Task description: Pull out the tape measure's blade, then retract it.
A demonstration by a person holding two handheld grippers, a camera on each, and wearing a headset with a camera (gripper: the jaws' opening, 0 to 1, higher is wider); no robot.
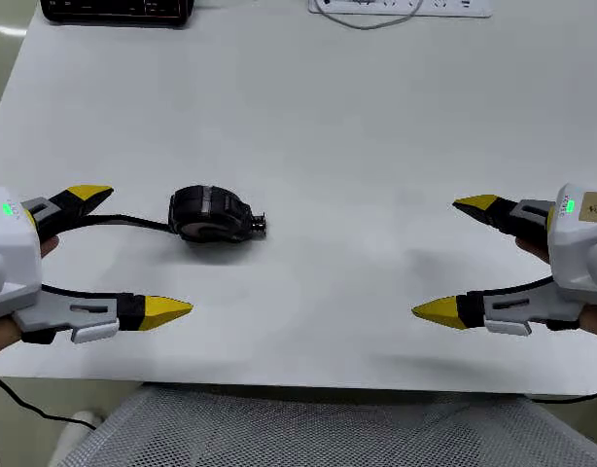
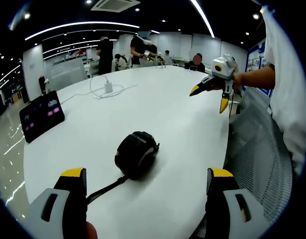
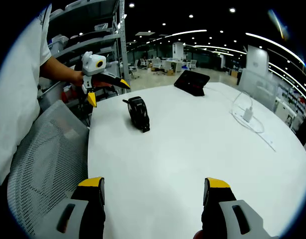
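While left gripper (image 1: 150,250) and right gripper (image 1: 436,258) gape empty, left gripper view shows tape measure's (image 2: 137,154) possible strap (image 2: 105,188).

Tape measure (image 1: 213,215) lies on the table (image 1: 357,136), left of centre, just beyond the left gripper (image 1: 150,250). Right gripper (image 1: 436,257) sits well apart, opposite. Tablet (image 1: 119,10) at far-left edge, power strip (image 1: 405,6) far right.

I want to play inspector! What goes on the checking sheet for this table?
Surface: smooth white tabletop.
Job's things: black round tape measure, blade in, black strap trailing toward the left tool.
Clutter: black flat tablet and white power strip at the far edge.
Tools: left tool and right tool, yellow-tipped, both open, holding nothing.
Cables: white cable beside the strip.
Surroundings: grey mesh chair; metal shelves and people in the room.
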